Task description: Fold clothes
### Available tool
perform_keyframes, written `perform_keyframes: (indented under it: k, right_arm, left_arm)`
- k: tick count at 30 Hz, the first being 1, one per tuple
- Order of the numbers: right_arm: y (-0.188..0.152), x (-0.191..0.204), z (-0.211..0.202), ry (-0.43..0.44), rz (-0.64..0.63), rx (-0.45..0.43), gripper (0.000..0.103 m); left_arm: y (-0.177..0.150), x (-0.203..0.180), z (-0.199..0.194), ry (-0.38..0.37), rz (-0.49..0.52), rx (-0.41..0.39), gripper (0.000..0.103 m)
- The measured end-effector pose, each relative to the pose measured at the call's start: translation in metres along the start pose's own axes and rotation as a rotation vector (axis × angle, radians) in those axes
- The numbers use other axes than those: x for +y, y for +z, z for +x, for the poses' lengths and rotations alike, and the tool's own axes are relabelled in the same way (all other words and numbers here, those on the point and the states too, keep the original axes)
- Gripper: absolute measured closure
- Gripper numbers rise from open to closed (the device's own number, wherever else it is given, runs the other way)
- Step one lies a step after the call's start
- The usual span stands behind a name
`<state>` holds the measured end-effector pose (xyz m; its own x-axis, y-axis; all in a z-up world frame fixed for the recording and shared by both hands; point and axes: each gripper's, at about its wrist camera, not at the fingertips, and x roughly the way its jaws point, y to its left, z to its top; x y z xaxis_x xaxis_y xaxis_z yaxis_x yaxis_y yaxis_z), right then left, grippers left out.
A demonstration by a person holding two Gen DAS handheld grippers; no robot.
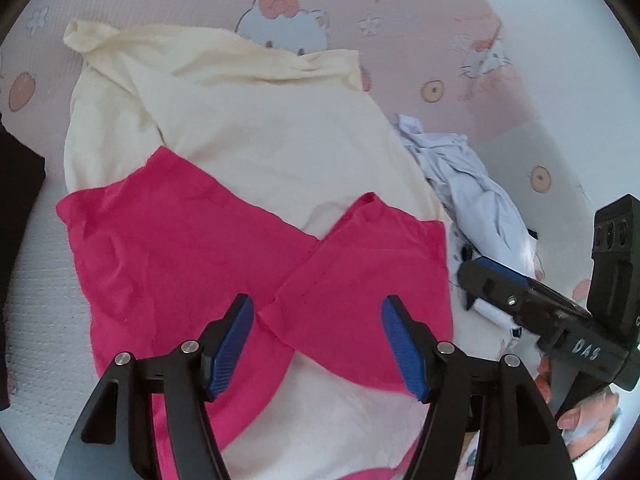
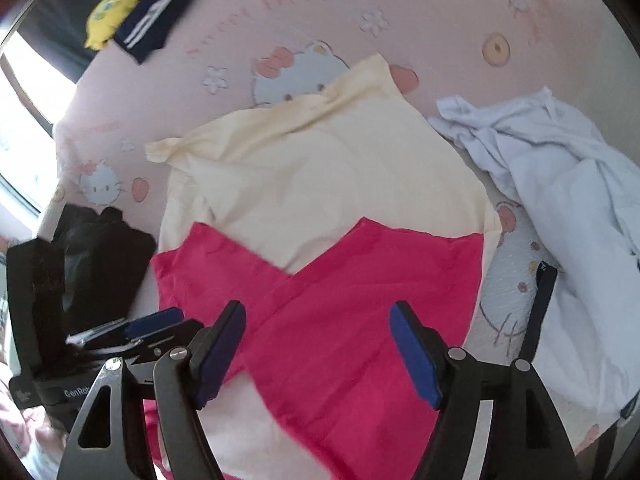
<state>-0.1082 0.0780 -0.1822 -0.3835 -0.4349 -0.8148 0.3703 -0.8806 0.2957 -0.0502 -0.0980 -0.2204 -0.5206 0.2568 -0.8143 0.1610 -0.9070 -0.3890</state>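
Observation:
A cream garment point(image 1: 260, 128) point(image 2: 320, 168) lies flat on a pink cartoon-cat bedsheet point(image 2: 440, 20). Its two bright pink sleeves are folded inward and cross over its near half: one sleeve point(image 1: 160, 240) from the left, the other point(image 1: 372, 260) from the right. Above the crossing hovers my left gripper point(image 1: 318, 312), open, with nothing between its blue pads. My right gripper point(image 2: 318, 320) is also open and empty over the pink fabric point(image 2: 360, 300). Each gripper shows at the edge of the other's view; the left gripper point(image 2: 132, 332) is low on the left of the right wrist view.
A crumpled pale blue garment point(image 2: 560, 184) point(image 1: 472, 184) lies right of the cream one. A black garment point(image 2: 104, 256) sits to its left. At the far left are a navy striped piece point(image 2: 156, 24) and a yellow toy point(image 2: 110, 12). A hand point(image 1: 560, 400) holds the right gripper's handle.

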Motion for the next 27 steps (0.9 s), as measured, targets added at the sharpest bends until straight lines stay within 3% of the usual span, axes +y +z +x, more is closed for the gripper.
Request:
perform_keyframes:
  k: [5,13,18,22,27]
  right_arm:
    - [-0.021,0.023,-0.014,-0.099,-0.132,-0.033,0.029]
    - [-0.054,0.055,-0.046,-0.044,-0.111,-0.135,0.029]
    - [-0.064,0.066,-0.063,-0.034,-0.061,-0.134,0.029]
    - [-0.081,0.068,-0.08,0.029,0.042,-0.17,0.029]
    - [-0.087,0.061,-0.076,0.296,0.159,-0.19,0.025]
  left_arm:
    - [-0.013,-0.01,-0.016,0.004,0.08,0.001,0.039]
    - [-0.036,-0.034,-0.05,0.095,0.308,-0.057,0.039]
    - [-0.043,-0.035,-0.072,0.076,0.384,-0.07,0.039]
    - [-0.047,-0.031,-0.091,0.062,0.417,-0.067,0.039]
    - [-0.054,-0.01,-0.118,0.096,0.413,-0.096,0.039]
